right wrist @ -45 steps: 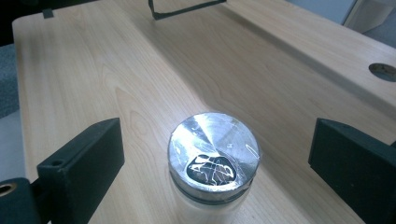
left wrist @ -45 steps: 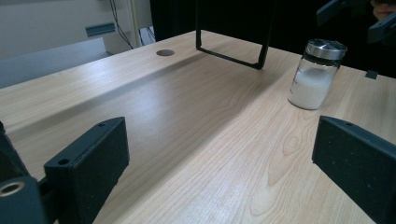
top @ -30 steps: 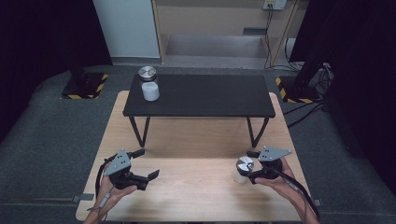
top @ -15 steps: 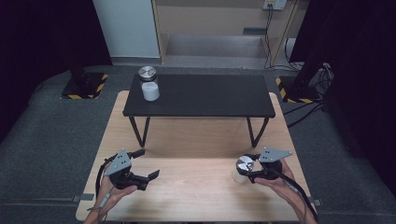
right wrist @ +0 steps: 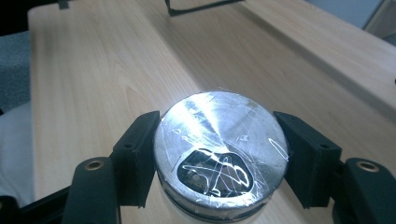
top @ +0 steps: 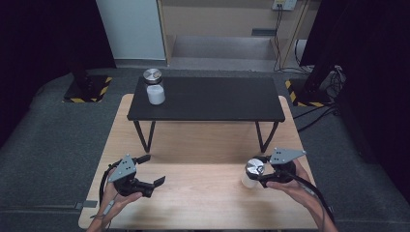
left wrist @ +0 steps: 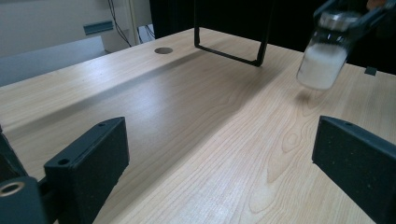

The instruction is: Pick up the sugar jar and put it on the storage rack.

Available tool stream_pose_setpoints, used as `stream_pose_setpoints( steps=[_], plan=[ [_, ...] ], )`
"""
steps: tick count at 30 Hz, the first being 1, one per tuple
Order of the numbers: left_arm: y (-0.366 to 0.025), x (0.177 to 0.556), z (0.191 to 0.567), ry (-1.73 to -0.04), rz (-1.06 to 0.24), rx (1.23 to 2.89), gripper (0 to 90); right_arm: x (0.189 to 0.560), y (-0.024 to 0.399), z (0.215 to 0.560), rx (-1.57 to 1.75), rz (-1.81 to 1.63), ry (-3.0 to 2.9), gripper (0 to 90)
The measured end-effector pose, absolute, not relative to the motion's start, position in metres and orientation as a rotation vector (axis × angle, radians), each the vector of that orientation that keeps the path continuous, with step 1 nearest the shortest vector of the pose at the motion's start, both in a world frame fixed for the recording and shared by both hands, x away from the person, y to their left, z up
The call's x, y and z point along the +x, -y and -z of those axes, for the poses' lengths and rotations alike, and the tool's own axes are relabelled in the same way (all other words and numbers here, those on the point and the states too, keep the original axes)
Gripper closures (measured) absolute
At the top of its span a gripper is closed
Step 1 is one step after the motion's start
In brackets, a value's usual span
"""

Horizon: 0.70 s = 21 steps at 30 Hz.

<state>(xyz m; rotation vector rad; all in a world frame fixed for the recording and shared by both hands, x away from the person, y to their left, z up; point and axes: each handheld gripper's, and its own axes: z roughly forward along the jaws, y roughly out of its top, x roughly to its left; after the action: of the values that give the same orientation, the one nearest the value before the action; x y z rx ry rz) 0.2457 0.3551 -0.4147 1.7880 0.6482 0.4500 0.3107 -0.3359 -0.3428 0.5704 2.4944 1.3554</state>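
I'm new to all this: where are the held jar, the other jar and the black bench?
held jar (right wrist: 219, 135): right gripper view, on its shiny lid.
other jar (top: 155, 94): high view, on its white body.
black bench (top: 212, 99): high view, on its bare top.

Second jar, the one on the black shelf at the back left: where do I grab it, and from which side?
Take the jar by its round metal lid, fingers on opposite sides of the rim, coming from the front. It stands upright at the shelf's left end with its front unblocked. The right gripper holds its own jar the same way.
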Motion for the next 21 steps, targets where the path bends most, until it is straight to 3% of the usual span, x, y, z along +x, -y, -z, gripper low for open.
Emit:
stream_pose_setpoints(
  steps=[21],
  plan=[
    [-0.355, 0.246, 0.415, -0.648, -0.441, 1.791, 2.9, 0.335, 0.328, 0.172, 0.369, -1.365, -2.525, 34.6]
  ],
)
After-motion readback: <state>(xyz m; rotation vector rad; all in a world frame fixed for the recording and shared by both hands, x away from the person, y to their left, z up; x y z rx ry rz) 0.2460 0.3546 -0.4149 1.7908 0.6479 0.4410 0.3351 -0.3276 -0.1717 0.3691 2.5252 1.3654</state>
